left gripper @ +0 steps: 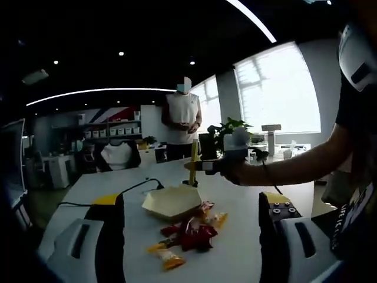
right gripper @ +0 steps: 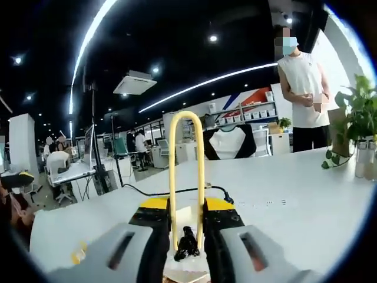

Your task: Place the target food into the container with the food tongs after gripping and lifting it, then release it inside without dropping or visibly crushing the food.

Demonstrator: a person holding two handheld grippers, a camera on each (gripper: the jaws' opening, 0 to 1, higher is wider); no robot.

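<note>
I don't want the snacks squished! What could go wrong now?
The right claw grips the yellow food tongs; squeezing too hard could crush a wrapped snack. The paper container looks light, and the open left claw isn't steadying it, so it may slide.

A smooth white table [left gripper: 235, 200] with a soft sheen holds a matt, paper-like cream container [left gripper: 172, 202] and glossy red and orange crinkled food wrappers [left gripper: 189, 234]; the yellow food tongs [right gripper: 187, 177] look like smooth plastic, and the gripper bodies look like matt grey plastic
</note>
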